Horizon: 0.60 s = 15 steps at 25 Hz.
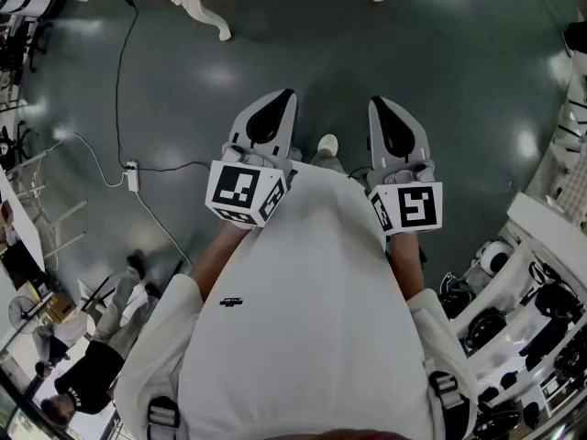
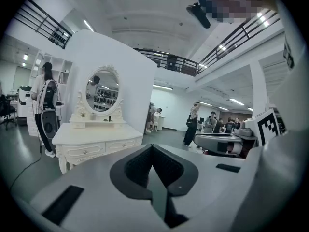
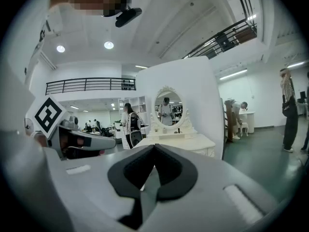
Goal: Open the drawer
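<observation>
drawer fronts (image 2: 85,151) sit side by side in the white dressing table (image 2: 99,132), both flush and closed, well apart from my two tools.

head view: i'm looking steeply down at the left gripper (image 1: 288,93) and the right gripper (image 1: 375,102), held side by side in front of the white shirt, over a dark glossy floor (image 1: 440,53). a cable (image 1: 119,81) trails across the floor at left. carved white legs (image 1: 207,13) show at the top edge.

left gripper view: the black fingers (image 2: 140,166) are pressed together to a point with nothing between them. beyond the tip and to the left stands the dressing table with its oval mirror (image 2: 102,92), backed by a white partition wall (image 2: 135,81). a person (image 2: 46,105) with a backpack stands at the table's far left. my right tool shows at the right edge.

right gripper view: the pads here are also closed tight on each other, empty. the dressing table (image 3: 186,140) stands straight beyond the tip, the mirror above it, and the left tool shows at the left.
</observation>
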{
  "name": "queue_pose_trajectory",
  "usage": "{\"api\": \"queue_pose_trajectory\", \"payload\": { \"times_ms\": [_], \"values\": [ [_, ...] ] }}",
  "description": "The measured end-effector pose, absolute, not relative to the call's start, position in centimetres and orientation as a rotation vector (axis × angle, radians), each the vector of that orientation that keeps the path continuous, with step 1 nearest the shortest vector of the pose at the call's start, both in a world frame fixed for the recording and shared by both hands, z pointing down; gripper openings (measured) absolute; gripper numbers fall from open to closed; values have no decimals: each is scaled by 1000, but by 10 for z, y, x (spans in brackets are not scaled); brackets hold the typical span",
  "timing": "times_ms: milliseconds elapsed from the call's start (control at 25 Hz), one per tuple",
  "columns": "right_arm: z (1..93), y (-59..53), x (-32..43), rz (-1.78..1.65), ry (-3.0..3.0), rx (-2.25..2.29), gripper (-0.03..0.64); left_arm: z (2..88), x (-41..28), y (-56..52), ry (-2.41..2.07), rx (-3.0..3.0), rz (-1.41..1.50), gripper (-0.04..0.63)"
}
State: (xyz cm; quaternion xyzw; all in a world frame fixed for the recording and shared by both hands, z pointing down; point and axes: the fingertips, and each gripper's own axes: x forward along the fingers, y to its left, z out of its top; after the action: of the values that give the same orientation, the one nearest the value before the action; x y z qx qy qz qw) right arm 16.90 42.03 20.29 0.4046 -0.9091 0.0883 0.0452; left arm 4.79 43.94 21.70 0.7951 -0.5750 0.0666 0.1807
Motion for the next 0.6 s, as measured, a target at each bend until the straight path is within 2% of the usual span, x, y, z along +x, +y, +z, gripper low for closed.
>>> {"api": "queue_pose_trajectory", "payload": {
  "times_ms": [600],
  "values": [
    [199,420,173,286,-2806,1325,11,224,38,462,-1635,2213,215,9]
  ]
}}
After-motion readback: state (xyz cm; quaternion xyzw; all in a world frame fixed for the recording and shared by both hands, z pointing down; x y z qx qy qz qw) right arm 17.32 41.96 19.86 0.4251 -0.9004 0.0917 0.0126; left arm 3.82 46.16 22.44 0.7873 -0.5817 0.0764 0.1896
